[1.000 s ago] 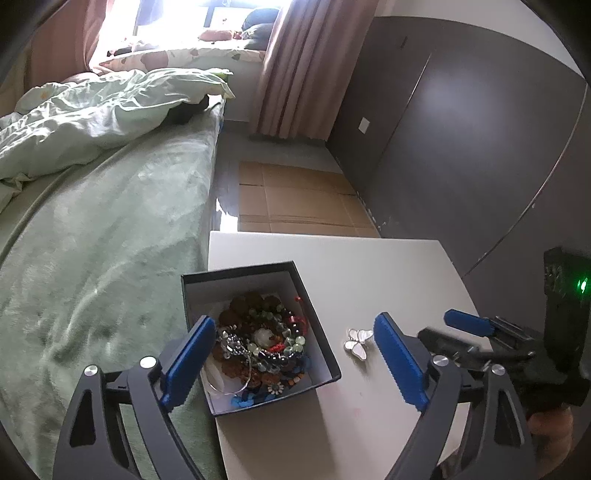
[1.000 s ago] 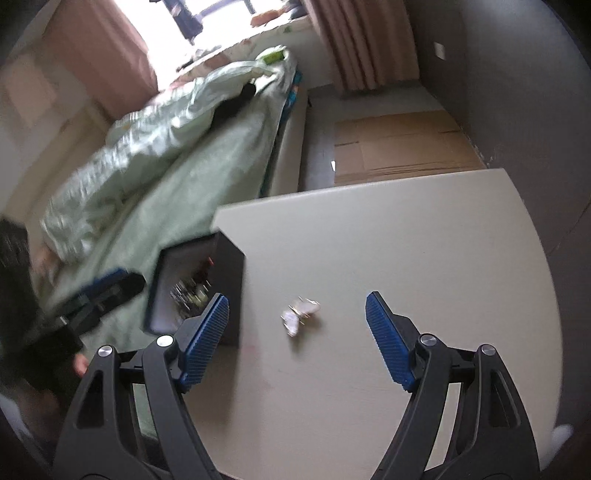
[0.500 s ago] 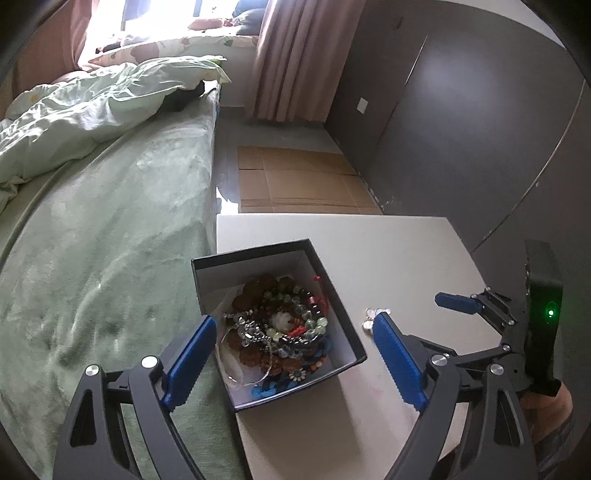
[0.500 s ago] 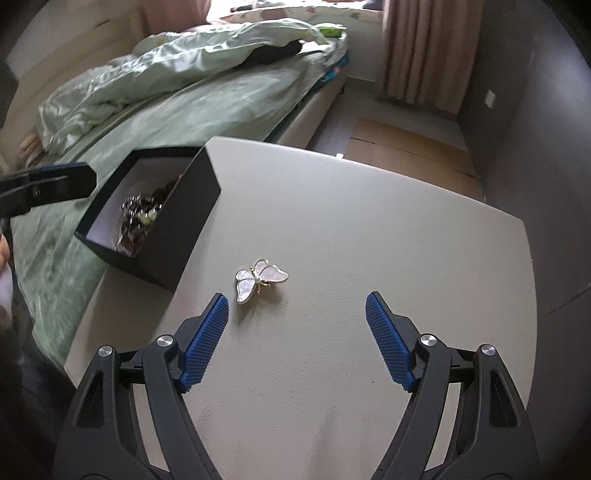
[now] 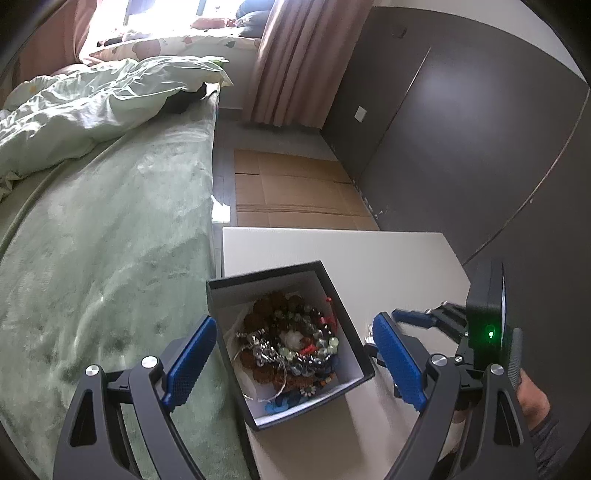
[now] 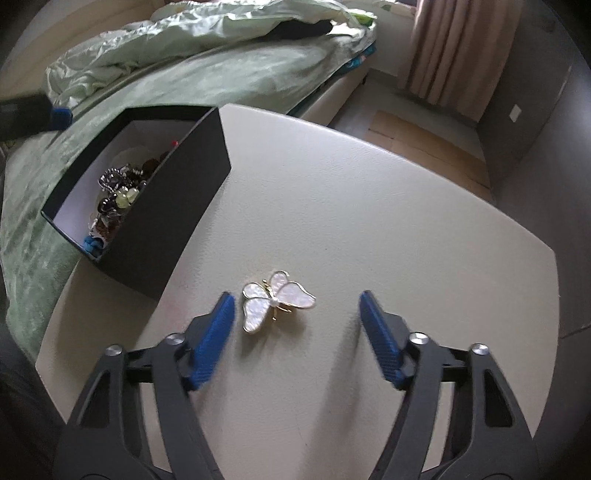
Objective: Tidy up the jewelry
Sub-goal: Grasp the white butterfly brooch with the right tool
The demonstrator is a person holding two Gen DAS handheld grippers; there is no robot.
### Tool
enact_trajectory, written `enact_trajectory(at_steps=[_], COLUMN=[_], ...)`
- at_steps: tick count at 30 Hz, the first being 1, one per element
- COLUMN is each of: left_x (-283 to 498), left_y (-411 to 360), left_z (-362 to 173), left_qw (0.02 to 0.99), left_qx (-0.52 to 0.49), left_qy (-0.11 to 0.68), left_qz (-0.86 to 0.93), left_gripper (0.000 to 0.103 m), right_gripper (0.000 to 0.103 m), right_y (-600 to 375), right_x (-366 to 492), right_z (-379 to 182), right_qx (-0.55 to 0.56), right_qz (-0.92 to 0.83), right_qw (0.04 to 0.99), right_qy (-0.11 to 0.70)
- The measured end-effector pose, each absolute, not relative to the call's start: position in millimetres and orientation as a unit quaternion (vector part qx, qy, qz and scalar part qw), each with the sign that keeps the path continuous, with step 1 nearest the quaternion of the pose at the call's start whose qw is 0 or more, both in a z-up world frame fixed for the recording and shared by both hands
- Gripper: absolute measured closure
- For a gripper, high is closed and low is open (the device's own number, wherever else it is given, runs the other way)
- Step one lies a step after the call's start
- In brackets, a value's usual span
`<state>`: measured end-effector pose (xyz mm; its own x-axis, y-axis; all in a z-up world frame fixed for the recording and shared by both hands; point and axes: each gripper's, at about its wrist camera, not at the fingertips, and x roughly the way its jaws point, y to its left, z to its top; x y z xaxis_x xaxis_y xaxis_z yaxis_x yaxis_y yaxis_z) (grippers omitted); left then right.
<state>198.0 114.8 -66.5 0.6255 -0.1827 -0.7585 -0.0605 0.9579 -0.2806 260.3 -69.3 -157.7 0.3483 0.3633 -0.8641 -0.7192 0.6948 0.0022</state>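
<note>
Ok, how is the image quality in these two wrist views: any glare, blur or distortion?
Left wrist view: window blown out white, strong fisheye bending of the wall, box contents sharp enough. Right wrist view: butterfly brooch crisp with a soft shadow, right tongs smeared by motion blur as their jaws close in, brooch between them untouched; dark vignette in the corners.

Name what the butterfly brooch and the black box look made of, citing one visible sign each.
Butterfly brooch: likely mother-of-pearl or glossy enamel wings in gold-toned metal; pearly mottled sheen, thin yellow rim.
Black box: probably matte cardboard; flat, unshiny dark walls, thin straight edges, pale inner lining.
</note>
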Motion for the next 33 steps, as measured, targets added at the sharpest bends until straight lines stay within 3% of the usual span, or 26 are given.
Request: enact_trajectory(at_steps=[2, 7, 10, 21, 33], left_x=[200.4, 202.8, 201.4, 191.6, 178.6], left_y=[116.9, 120.5, 123.2, 127.3, 134.4], left_z=[-66.4, -64.7, -61.9, -56.6, -52.3], left_qw=[0.89, 0.89, 0.891, 0.894, 0.897], left_qx=[-0.145, -0.151, -0.155, -0.162, -0.166], left_qy=[0.431, 0.428, 0.425, 0.418, 0.409], left_qz=[-0.033, -0.032, -0.031, -0.025, -0.006], left_gripper=[0.02, 0.02, 0.02, 0.02, 0.018], right_gripper=[0.047, 0.051, 0.063, 0.063, 0.063], right_y=[-70.1, -70.6, -70.5, -68.2, -72.2], right_x=[264.2, 267.1, 267.9, 260.9, 252.5], right_z=[-157.2, -155.3, -153.9, -147.5, -96.2], right_qx=[-0.182, -0.185, -0.184, -0.179, -0.11], right_qz=[0.345, 0.35, 0.354, 0.354, 0.346], right_qw=[0.794, 0.791, 0.789, 0.792, 0.834], right_qy=[0.466, 0.466, 0.467, 0.464, 0.415])
